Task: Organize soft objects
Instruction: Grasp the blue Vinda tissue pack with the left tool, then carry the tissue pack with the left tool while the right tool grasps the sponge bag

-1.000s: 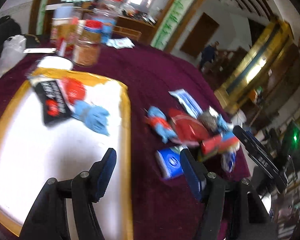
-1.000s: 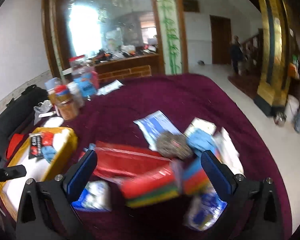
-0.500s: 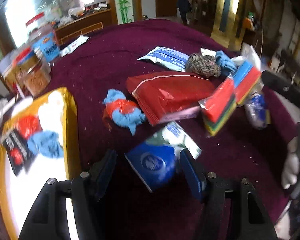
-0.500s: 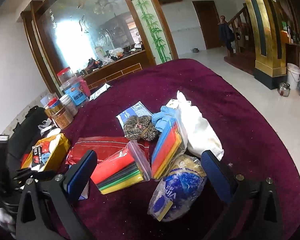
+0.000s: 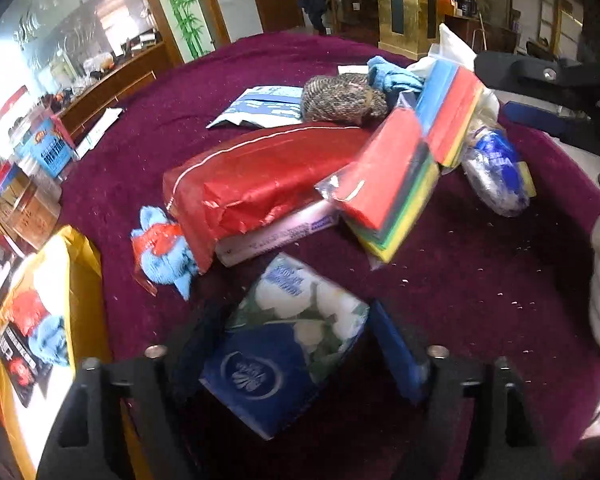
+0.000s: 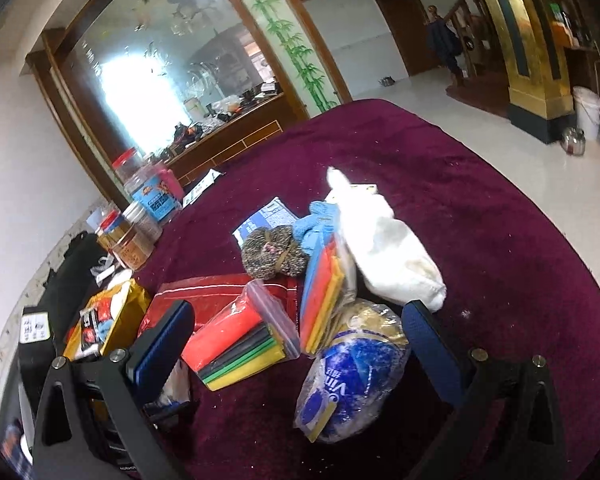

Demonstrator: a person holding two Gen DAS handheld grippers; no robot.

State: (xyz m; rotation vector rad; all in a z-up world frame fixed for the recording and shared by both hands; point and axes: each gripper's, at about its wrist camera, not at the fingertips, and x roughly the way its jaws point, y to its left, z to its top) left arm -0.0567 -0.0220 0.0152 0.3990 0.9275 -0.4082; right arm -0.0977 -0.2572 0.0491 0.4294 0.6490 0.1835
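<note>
Swung over from the yellow tray [image 5: 82, 280], the left gripper [image 5: 296, 354] now straddles the blue tissue pack [image 5: 284, 344] on the table [image 5: 480, 280], its spread fingers [image 5: 396, 354] flanking it.

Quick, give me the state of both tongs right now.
Left tongs: open around the blue tissue pack, pressing cannot be told.
Right tongs: open, holding nothing.

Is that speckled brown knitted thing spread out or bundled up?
Bundled up. The knitted bundle is rolled into a lump with a thin band tied round its middle, resting atop the red packet.
</note>
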